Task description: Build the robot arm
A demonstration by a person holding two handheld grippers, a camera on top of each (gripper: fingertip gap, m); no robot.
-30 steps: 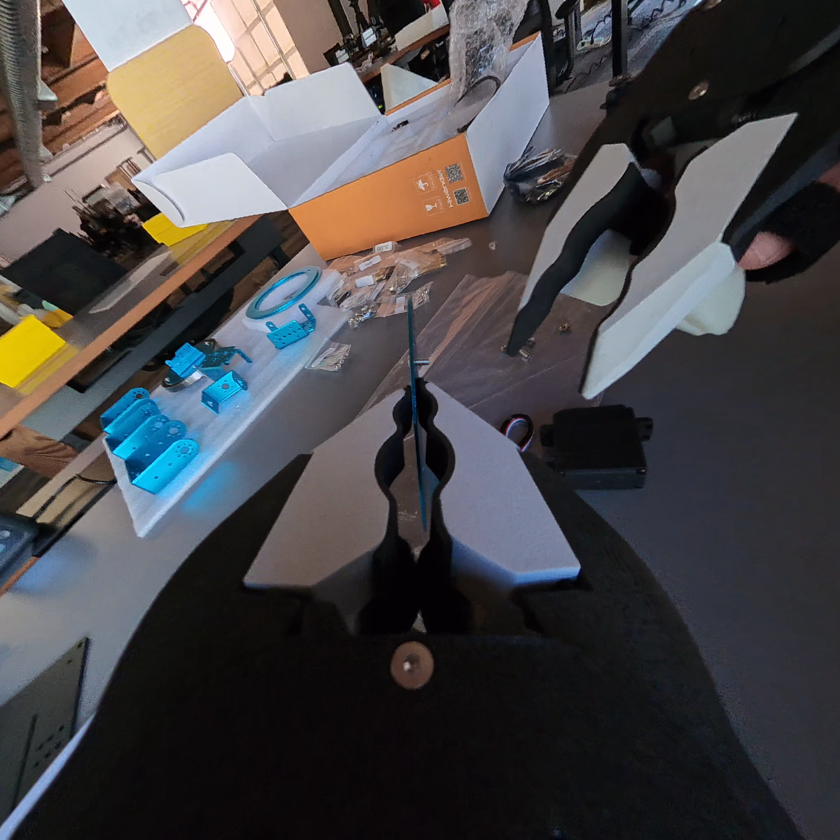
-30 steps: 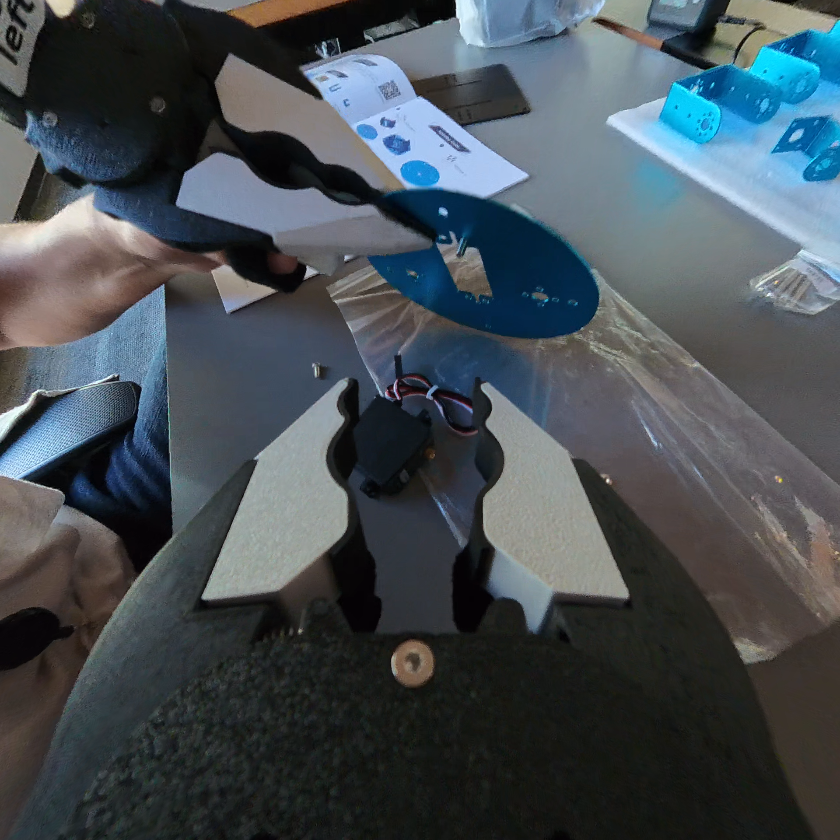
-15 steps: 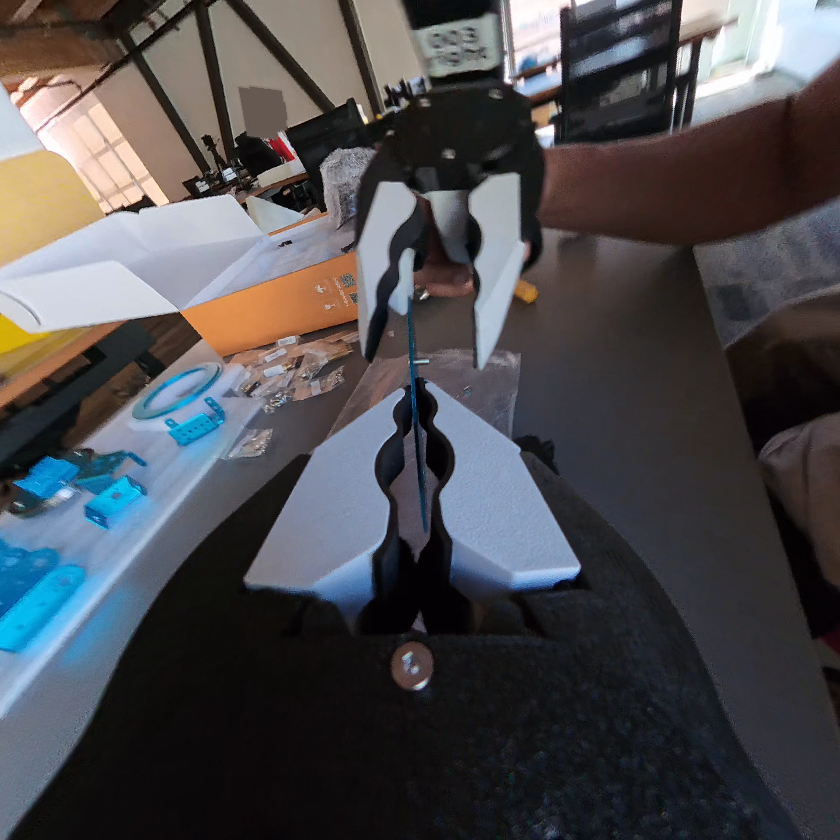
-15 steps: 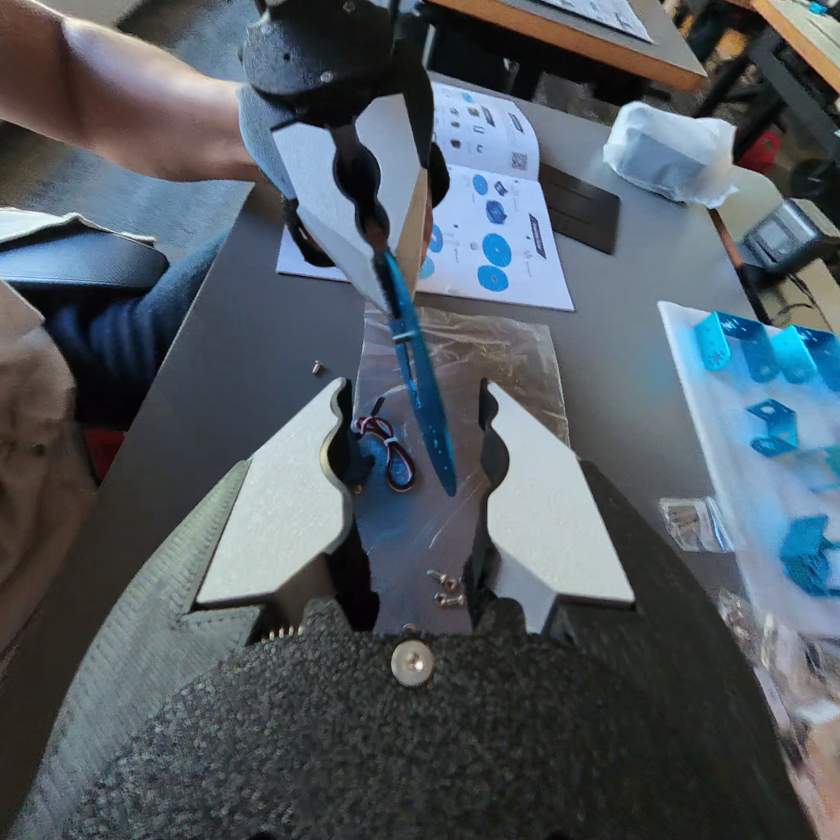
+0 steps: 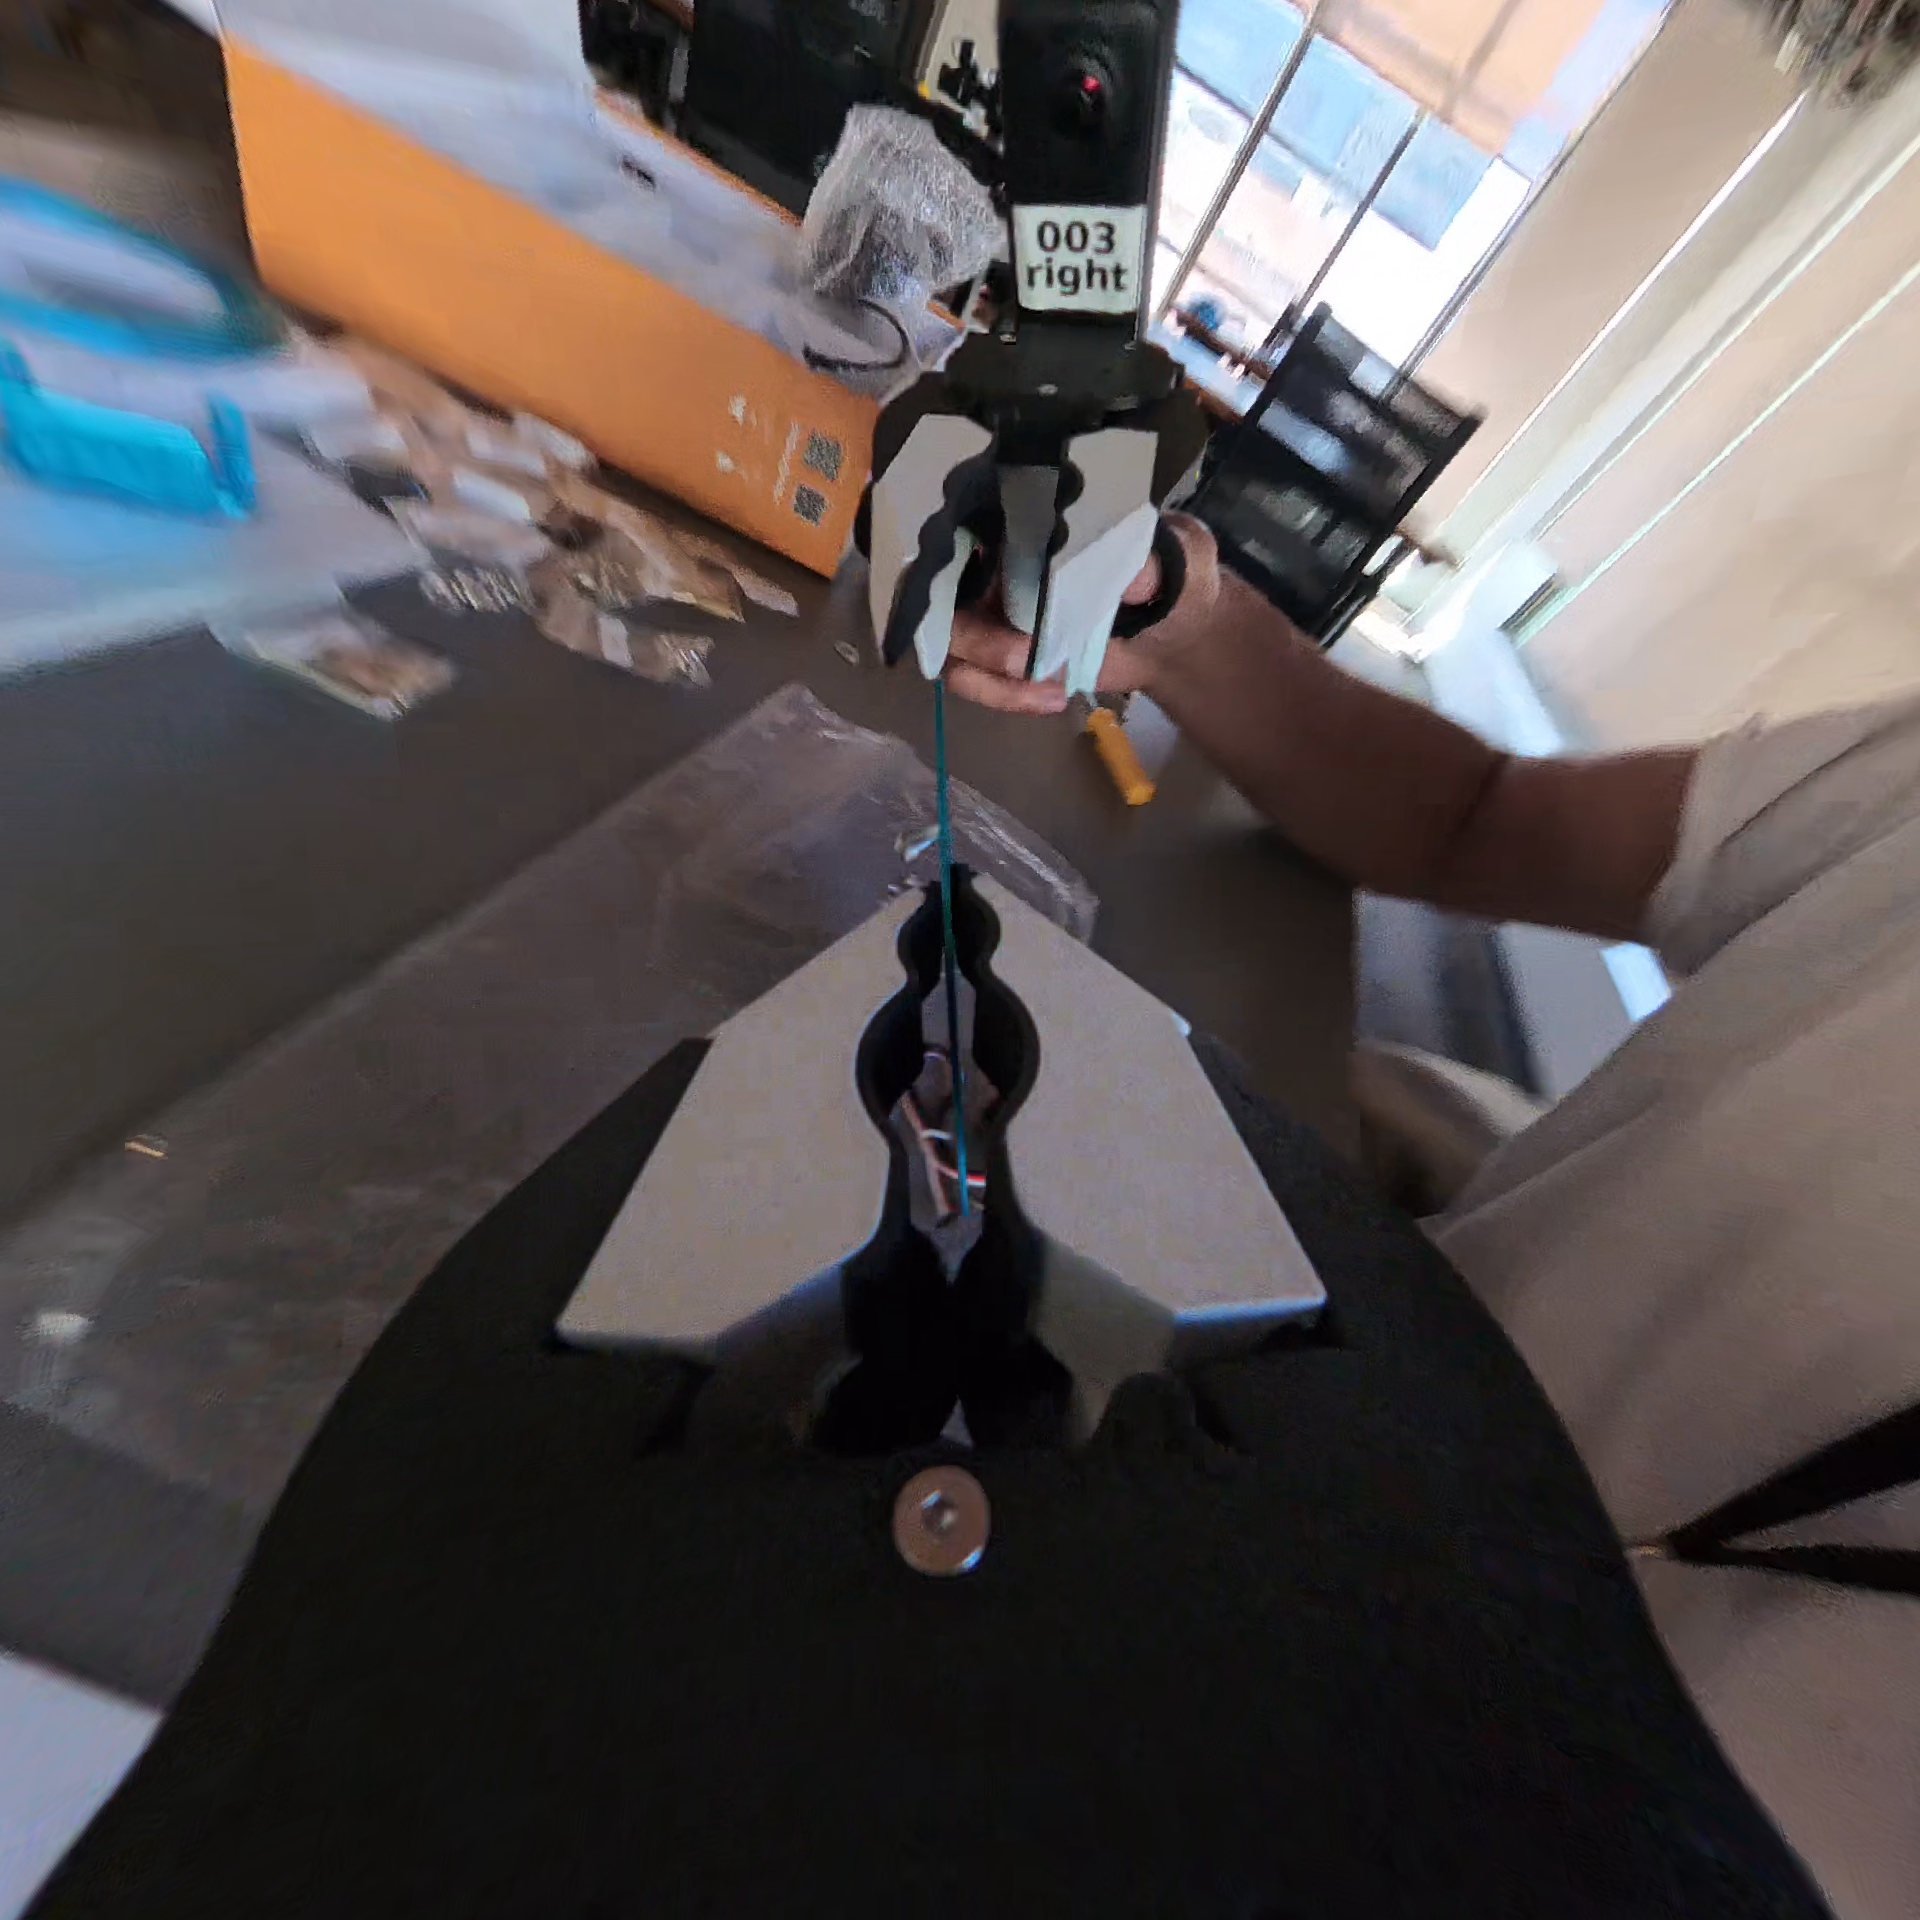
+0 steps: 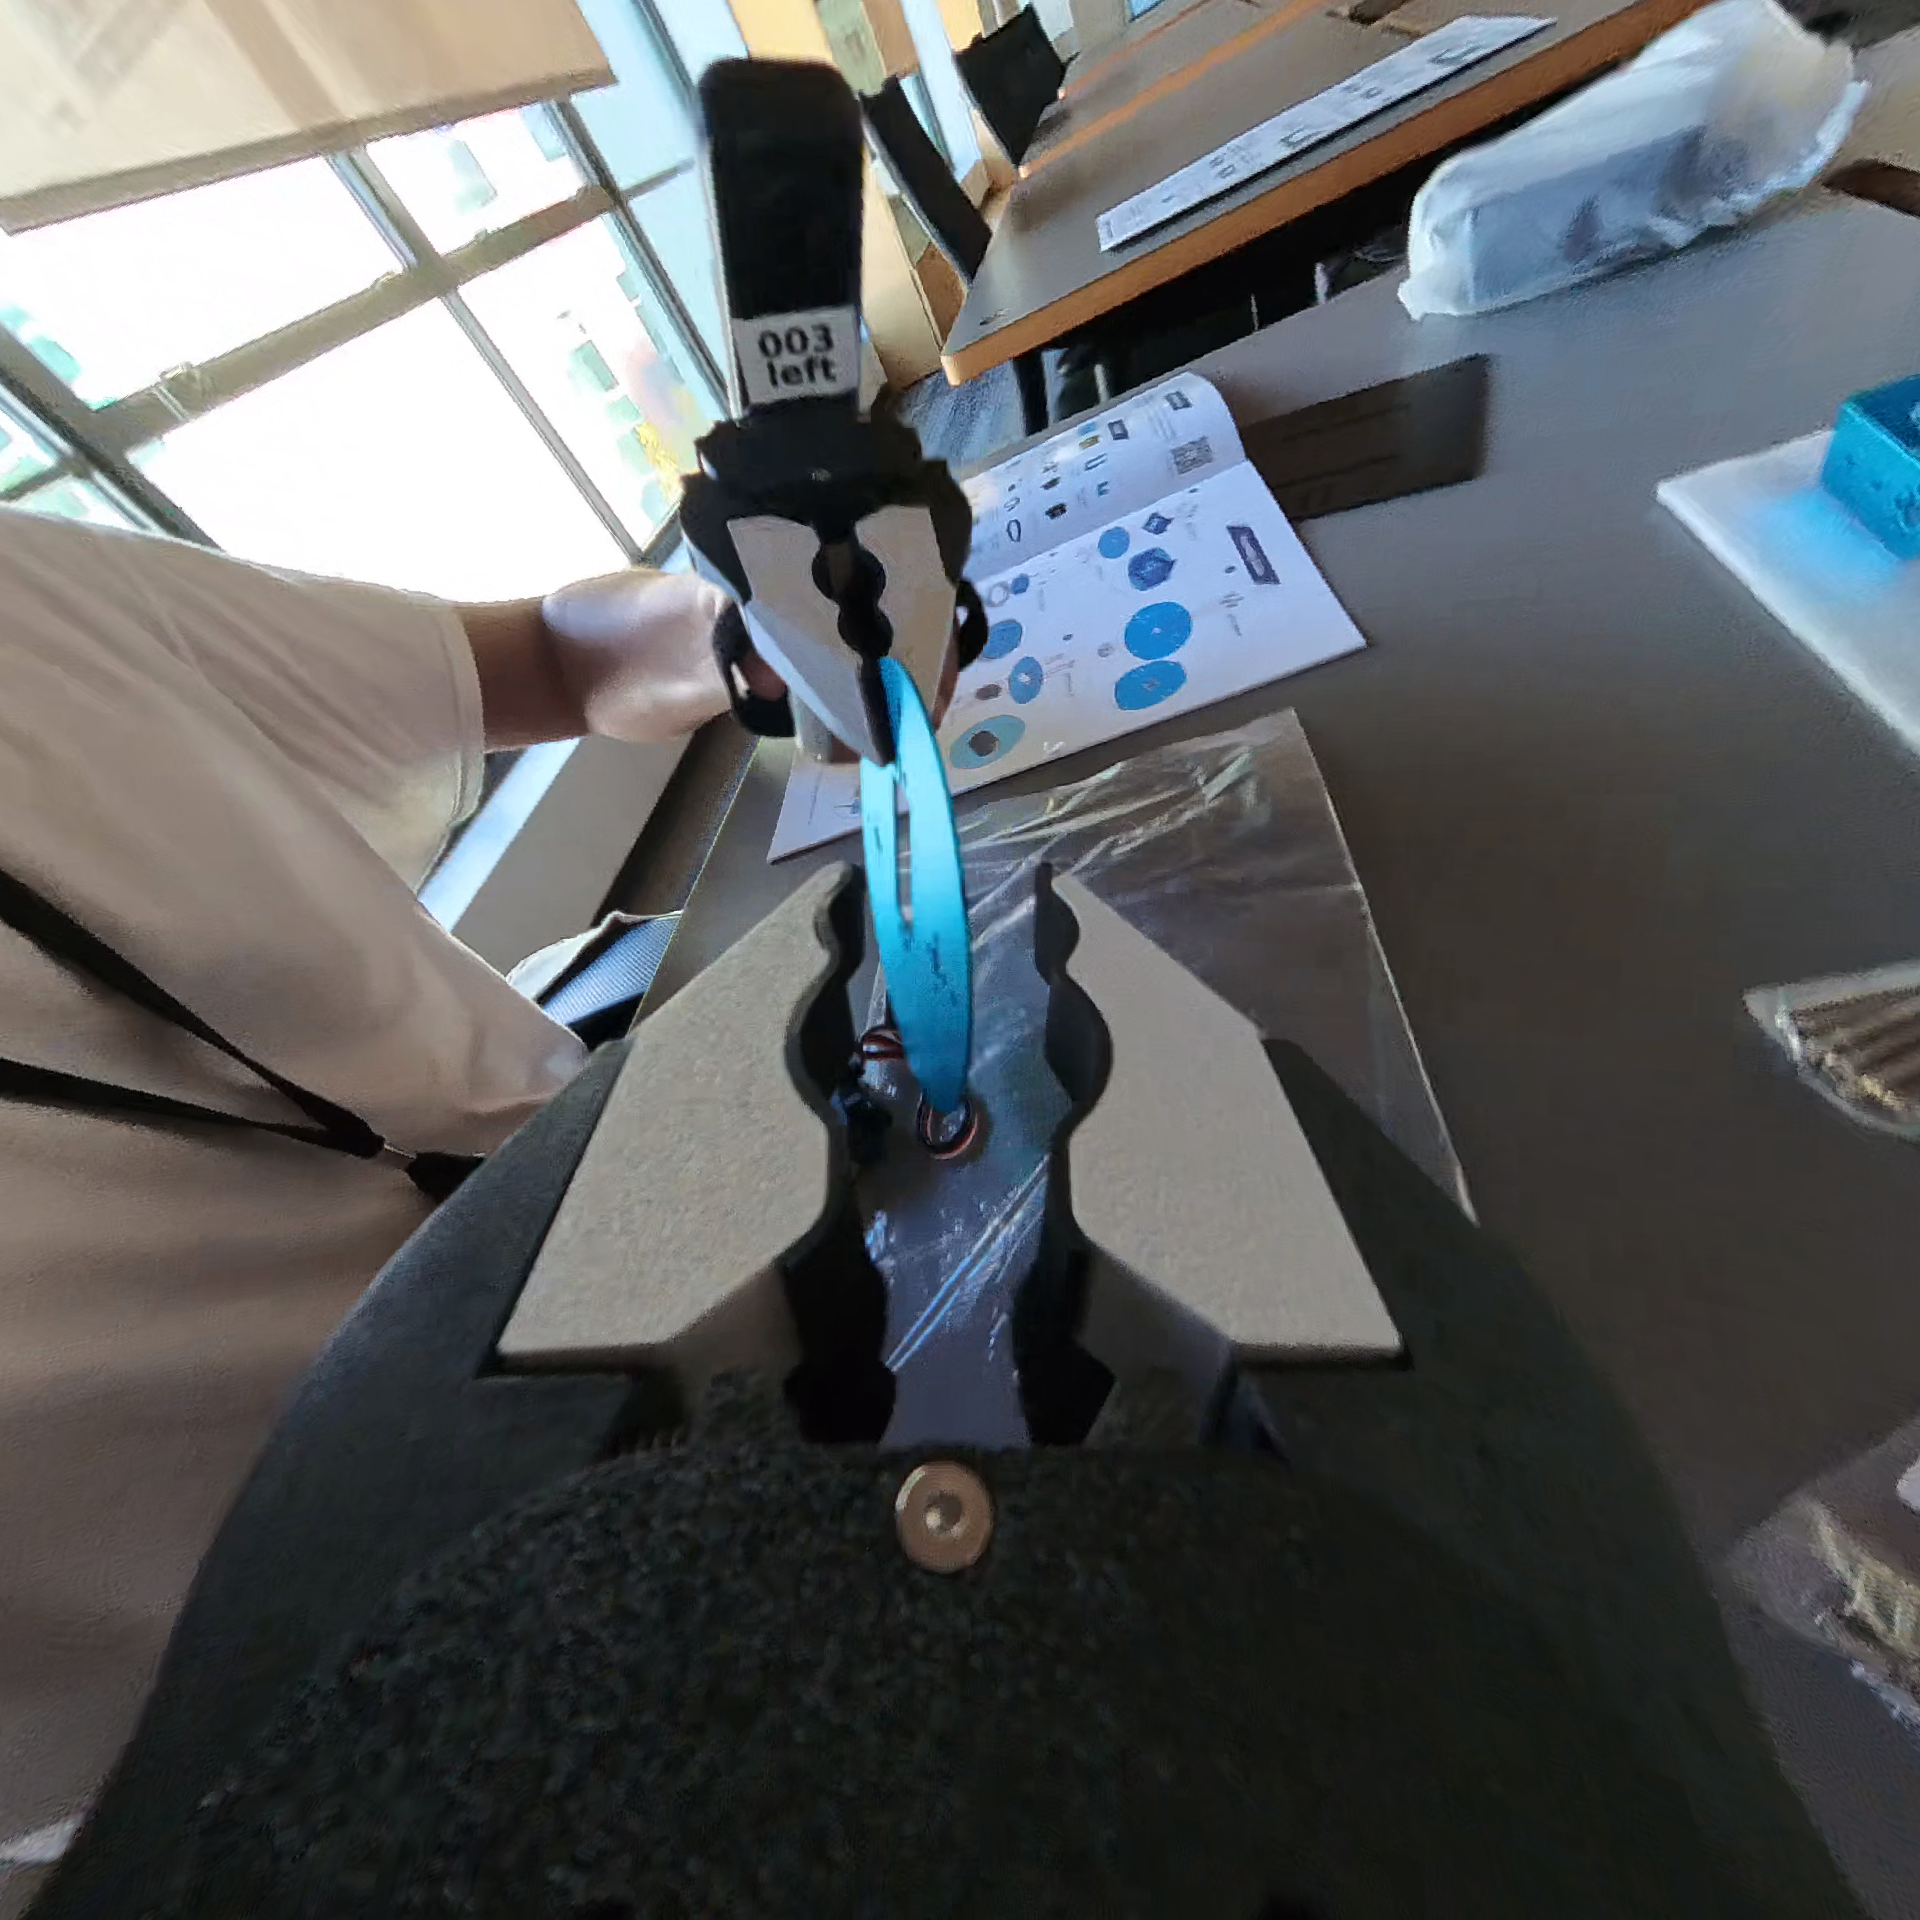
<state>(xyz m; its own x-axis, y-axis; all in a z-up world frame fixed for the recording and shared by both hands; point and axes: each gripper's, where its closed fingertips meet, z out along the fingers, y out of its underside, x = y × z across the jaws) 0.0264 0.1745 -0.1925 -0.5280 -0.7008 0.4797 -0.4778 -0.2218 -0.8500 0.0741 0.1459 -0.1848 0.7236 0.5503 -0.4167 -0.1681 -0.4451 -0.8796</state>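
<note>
My left gripper [image 5: 951,883] is shut on a thin blue metal disc [image 5: 943,790], seen edge-on and held upright above the table. In the right wrist view the disc [image 6: 920,914] hangs from the left gripper [image 6: 873,717], and its near edge sits between my right gripper's [image 6: 945,883] open fingers without touching them. In the left wrist view the right gripper [image 5: 997,660] faces me, open around the disc's far edge. A black servo with red and white wires [image 6: 935,1122] lies below on a clear plastic bag [image 6: 1195,883].
An open booklet [image 6: 1143,582] and a black plate [image 6: 1371,436] lie beyond the bag. A white tray [image 6: 1787,540] with blue brackets and a bag of screws [image 6: 1849,1049] are at the right. An orange box [image 5: 540,312], small parts bags [image 5: 582,582] and a yellow-handled tool [image 5: 1117,753] sit on the table. Across from one pair of fingers to the other is roughly 7 cm.
Both grippers have risen and tilted up to face each other. The disc's free edge has moved deeper between the right gripper's open fingers. The left gripper stays shut on the disc.
</note>
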